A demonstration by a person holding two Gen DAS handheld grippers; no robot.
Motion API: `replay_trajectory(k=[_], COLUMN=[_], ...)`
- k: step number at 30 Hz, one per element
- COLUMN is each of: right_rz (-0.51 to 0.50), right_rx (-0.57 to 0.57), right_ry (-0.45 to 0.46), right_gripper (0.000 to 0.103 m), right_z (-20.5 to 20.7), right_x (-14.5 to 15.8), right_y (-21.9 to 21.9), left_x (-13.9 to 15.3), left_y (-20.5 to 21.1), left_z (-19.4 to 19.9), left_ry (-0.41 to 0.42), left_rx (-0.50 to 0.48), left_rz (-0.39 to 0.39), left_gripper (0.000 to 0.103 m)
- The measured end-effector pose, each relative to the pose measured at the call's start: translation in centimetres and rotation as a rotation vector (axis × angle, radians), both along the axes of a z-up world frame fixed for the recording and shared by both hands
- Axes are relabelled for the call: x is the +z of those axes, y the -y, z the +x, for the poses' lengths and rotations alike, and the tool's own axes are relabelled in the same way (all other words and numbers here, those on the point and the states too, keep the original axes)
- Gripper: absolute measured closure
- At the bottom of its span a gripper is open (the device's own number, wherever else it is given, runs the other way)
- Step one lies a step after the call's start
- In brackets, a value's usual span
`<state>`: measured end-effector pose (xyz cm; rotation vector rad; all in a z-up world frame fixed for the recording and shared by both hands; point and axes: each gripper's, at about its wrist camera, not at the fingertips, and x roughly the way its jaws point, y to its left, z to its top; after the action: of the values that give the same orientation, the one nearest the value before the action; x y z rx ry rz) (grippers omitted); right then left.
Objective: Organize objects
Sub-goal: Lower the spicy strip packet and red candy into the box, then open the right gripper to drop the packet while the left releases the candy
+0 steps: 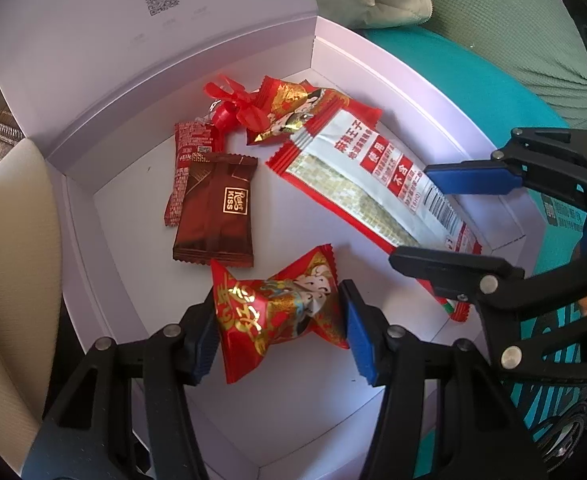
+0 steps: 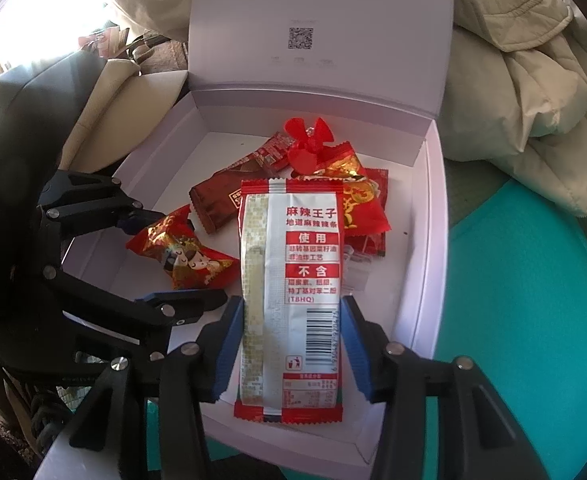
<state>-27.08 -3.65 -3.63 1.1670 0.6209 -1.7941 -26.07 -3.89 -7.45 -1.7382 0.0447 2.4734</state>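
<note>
Left gripper (image 1: 279,330) pinches red-gold candy (image 1: 277,312), right gripper (image 2: 287,346) straddles snack packet (image 2: 291,280), grip unclear; box wall (image 2: 425,272) close right.

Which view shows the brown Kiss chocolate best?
The left wrist view: the chocolate lies unobstructed, logo readable. In the right wrist view, the chocolate sits farther back, its right end hidden behind the long snack packet.
</note>
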Motion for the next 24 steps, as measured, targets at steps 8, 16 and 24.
replay_trajectory(k=[8, 16, 24], right_rz=[0.005, -0.053, -0.097], right_rx=[-0.014, -0.044, -0.070], right_ry=[-0.008, 0.037, 0.035], right_gripper=[0.040, 0.036, 0.036], right_z=[-0.1, -0.8, -0.5], right_x=[0.7, 1.2, 2.7], right_y=[0.2, -0.4, -1.4], left_x=[1.4, 2.5, 4.3], left_y=[0.4, 2.8, 3.1], left_z=[0.3, 3.0, 4.3], left_ry=[-0.029, -0.053, -0.099], left_rx=[-0.020, 0.037, 0.080], left_rz=[-0.034, -0.003, -0.006], left_gripper=[0.049, 0.049, 0.045])
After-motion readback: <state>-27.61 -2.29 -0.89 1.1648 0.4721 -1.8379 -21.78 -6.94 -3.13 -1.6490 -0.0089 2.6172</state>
